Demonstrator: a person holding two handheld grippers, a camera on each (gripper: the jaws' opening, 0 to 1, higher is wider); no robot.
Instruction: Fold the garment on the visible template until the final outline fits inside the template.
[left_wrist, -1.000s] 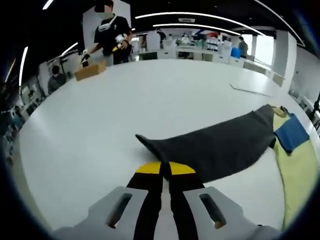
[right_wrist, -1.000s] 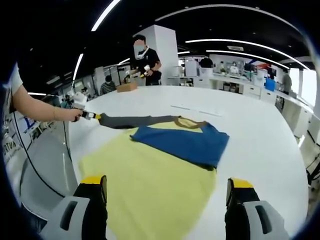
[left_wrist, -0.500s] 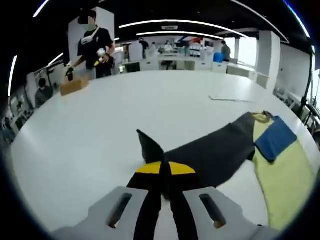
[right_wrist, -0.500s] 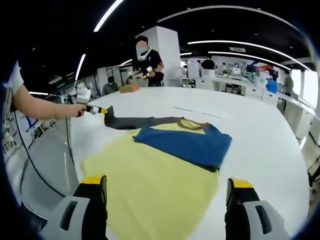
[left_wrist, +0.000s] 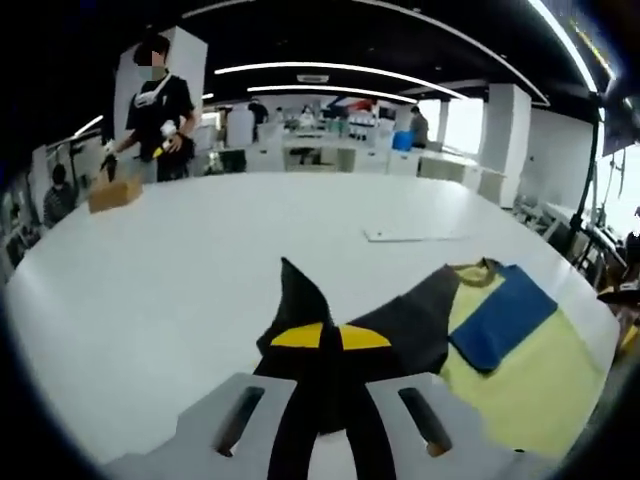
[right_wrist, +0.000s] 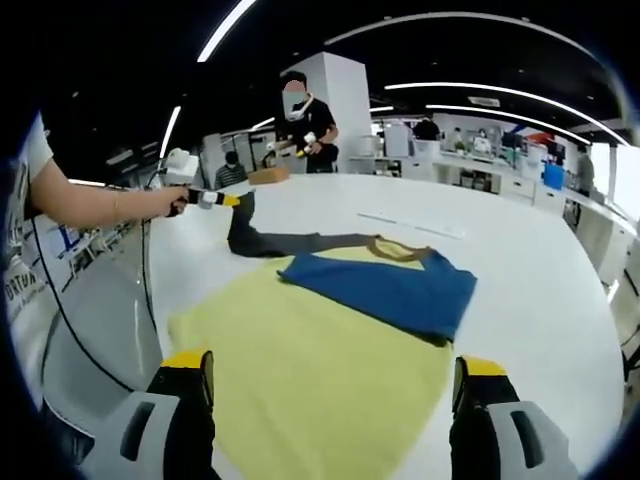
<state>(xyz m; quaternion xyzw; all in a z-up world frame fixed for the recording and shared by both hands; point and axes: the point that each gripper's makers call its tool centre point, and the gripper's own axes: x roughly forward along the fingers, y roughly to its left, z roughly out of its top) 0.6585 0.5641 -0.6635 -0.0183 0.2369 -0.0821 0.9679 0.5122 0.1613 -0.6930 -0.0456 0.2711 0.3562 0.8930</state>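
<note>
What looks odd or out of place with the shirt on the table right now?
Nothing looks damaged. The dark sleeve is pulled up off the table, pinched in the left gripper; the blue sleeve lies folded over the yellow shirt.

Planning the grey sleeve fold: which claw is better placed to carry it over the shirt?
Left. The left claw is shut on the grey sleeve, lifting it. The right claw hangs open over the yellow body.
</note>
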